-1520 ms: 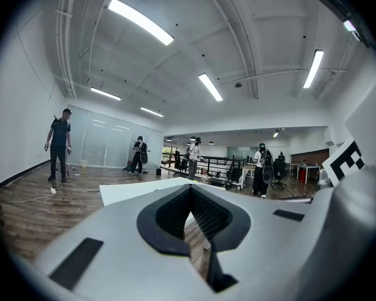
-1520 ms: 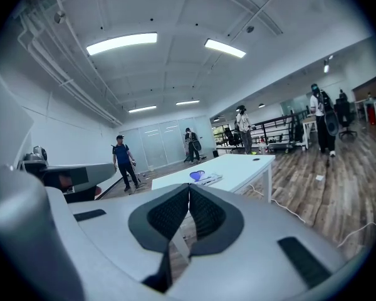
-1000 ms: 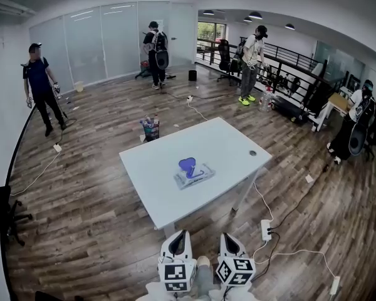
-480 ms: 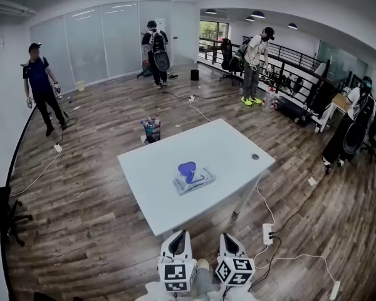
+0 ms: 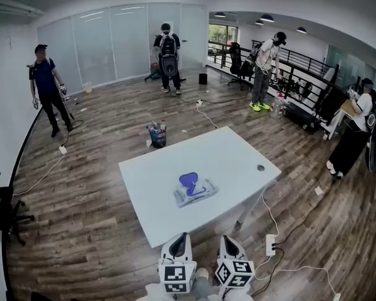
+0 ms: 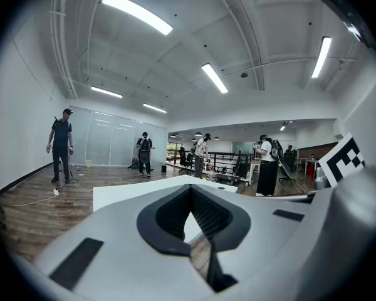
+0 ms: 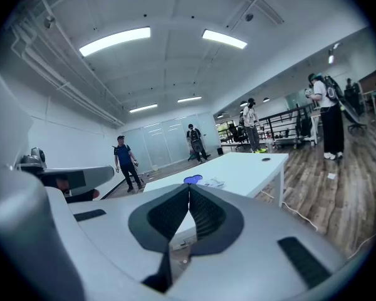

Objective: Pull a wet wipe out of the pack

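1. The wet wipe pack [image 5: 195, 192] lies flat near the middle of the white table [image 5: 147, 174], straight ahead of both tongs and well apart from them. A blue piece [image 5: 188, 182] sits on its top (lid or wipe, I cannot tell which).
2. A small bin [image 5: 156, 135] stands on the floor beyond the table's far left edge, ahead and left of the tongs. It holds a few things too small to name.
3. The left tongs [image 5: 180, 236] have their jaws brought together at the tips, gripping nothing. The right tongs [image 5: 229, 237] are closed the same way and empty.
4. The table's near corner lies just beside the left tongs' tips. The near edge runs away ahead of the right tongs, which sit short of it, over the floor.
5. Bare tabletop surrounds the pack on every side, with a cable hole [image 5: 260, 167] toward the right corner.
6. A power strip [image 5: 269, 244] with cables lies on the floor just right of the right tongs. An office chair [image 5: 0, 209] stands far to the left.
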A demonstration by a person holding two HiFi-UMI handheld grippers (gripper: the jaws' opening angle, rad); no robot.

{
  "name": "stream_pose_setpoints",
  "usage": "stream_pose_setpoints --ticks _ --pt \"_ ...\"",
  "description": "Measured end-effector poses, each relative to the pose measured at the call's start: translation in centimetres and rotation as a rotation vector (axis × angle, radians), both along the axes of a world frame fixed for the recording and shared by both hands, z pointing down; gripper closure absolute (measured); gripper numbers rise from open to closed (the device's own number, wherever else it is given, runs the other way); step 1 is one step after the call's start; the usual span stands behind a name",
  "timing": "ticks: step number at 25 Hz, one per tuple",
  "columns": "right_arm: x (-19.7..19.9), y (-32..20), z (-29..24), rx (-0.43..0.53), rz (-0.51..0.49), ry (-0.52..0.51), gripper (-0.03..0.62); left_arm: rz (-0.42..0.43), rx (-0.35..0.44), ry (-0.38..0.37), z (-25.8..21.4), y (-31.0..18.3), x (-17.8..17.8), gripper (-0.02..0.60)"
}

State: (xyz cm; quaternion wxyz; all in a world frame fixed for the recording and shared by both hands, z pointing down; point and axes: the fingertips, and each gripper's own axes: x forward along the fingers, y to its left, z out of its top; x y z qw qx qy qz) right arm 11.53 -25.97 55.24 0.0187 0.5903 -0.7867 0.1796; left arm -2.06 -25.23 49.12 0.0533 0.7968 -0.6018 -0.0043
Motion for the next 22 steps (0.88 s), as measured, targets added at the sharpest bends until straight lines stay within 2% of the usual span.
stream_pose_setpoints --ticks 9,22 --pt "0.8 -5.0 0.2 -0.01 -0.014 -0.046 0.585 -0.033 -0.001 -0.046 -1.0 -4.1 0.3 0.572" --pt "0.8 -12.0 0.2 -0.035 -0.107 -0.022 0.585 -0.08 -0.025 -0.061 -0.8 -10.7 1.8 0.572"
